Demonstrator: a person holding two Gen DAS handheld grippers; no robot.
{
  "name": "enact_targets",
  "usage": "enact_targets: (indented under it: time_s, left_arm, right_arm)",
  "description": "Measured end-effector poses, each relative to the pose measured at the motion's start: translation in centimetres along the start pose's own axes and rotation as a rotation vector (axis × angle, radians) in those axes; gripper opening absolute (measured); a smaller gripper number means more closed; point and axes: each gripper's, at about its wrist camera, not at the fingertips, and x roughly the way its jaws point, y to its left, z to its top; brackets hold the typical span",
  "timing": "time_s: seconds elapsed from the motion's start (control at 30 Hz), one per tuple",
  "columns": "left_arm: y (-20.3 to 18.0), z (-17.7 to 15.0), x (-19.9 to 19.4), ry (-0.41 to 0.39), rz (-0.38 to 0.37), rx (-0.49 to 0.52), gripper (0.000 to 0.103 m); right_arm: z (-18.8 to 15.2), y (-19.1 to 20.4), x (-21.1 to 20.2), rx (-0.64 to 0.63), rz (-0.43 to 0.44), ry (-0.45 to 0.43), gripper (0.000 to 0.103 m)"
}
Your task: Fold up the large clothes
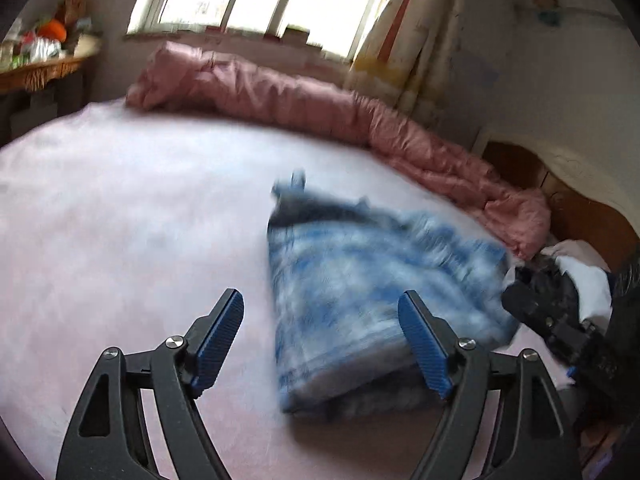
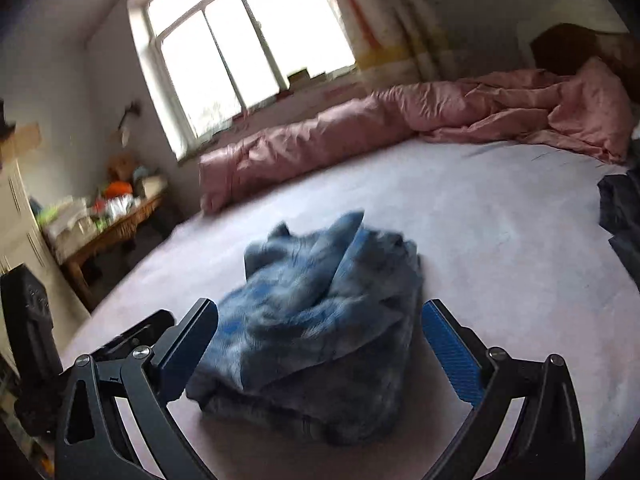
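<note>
No writing I can read. One blue garment (image 1: 376, 292) lies on my bed (image 1: 120, 220); my left claw (image 1: 322, 320) and right claw (image 2: 320, 332) both gape, released.

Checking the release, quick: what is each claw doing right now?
Left claw: open, holding nothing.
Right claw: open, holding nothing; fuzzy blue garment lies loose between its fingers.
</note>
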Motion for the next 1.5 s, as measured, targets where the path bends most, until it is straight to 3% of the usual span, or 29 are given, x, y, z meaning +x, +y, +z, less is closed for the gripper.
enact_targets:
  time_s: [0.13,0.23,0.4,0.53,0.6,0.67,0.73,0.8,0.87,0.97,1.03,1.13,1.2,1.27,1.3,1.37,1.4,1.5]
  left_arm:
    - [0.3,-1.1,0.2,0.061,0.016,-0.015,0.079]
    - [-0.3,-2.0,0.1,0.081,0.079,0.033,0.08]
    - [0.0,-2.5,0.0,0.104,0.079,0.028,0.082]
    - [0.3,-2.6,0.1,0.111,0.082,0.025,0.082]
    - [0.5,-2.5,-0.3,0.086,0.064,0.022,0.081]
    - [0.7,-1.9,-1.1,0.049,0.001,0.0,0.081]
    - [0.8,-1.0,-1.7,0.015,-0.056,-0.028,0.081]
    - [0.8,0.0,-1.5,0.025,-0.109,-0.064,0.084]
    - [1.0,0.8,-0.3,0.065,-0.156,-0.118,0.085]
    - [1.7,1.3,2.0,0.126,-0.159,-0.192,0.086]
    - [2.6,0.8,3.8,0.178,-0.165,-0.247,0.087]
    - [4.3,-0.5,5.4,0.239,-0.253,-0.354,0.092]
    - [4.7,-0.7,5.5,0.25,-0.297,-0.375,0.092]
    - [4.4,-0.7,5.4,0.254,-0.305,-0.353,0.088]
    - [4.0,-0.8,5.2,0.241,-0.289,-0.332,0.08]
    - [3.0,-0.8,4.4,0.201,-0.253,-0.268,0.059]
    - [2.5,-0.7,3.8,0.174,-0.242,-0.232,0.049]
    - [0.0,-0.3,1.9,0.09,-0.196,-0.086,0.042]
  right_arm:
    - [-0.2,-1.0,0.7,0.014,-0.224,0.016,0.102]
    - [-0.1,-3.1,0.6,0.115,-0.215,0.04,0.102]
    - [-0.8,-4.9,2.4,0.167,-0.21,0.17,0.102]
    - [-0.6,-4.8,1.4,0.168,-0.222,0.118,0.102]
    - [-0.1,-4.9,-0.1,0.186,-0.227,0.019,0.102]
    - [0.1,-5.1,-1.6,0.217,-0.17,-0.065,0.102]
    - [0.3,-5.3,-1.8,0.246,-0.074,-0.084,0.102]
    - [0.1,-5.5,-0.4,0.283,0.025,-0.026,0.102]
    - [-0.4,-5.6,1.3,0.302,0.016,0.041,0.102]
    - [-1.2,-5.8,3.4,0.318,0.002,0.136,0.102]
    - [-1.9,-6.6,4.5,0.377,0.049,0.187,0.102]
    - [-2.4,-6.9,5.2,0.4,0.078,0.215,0.101]
    - [-2.6,-6.2,5.8,0.375,0.106,0.233,0.093]
    - [-3.1,-5.4,6.5,0.359,0.159,0.263,0.07]
    - [-3.2,-5.0,6.4,0.338,0.129,0.249,0.069]
    - [-3.2,-4.5,6.3,0.312,0.114,0.223,0.052]
    - [-3.1,-4.2,6.0,0.3,0.118,0.201,0.05]
    - [-2.6,-3.0,4.6,0.226,0.087,0.149,0.042]
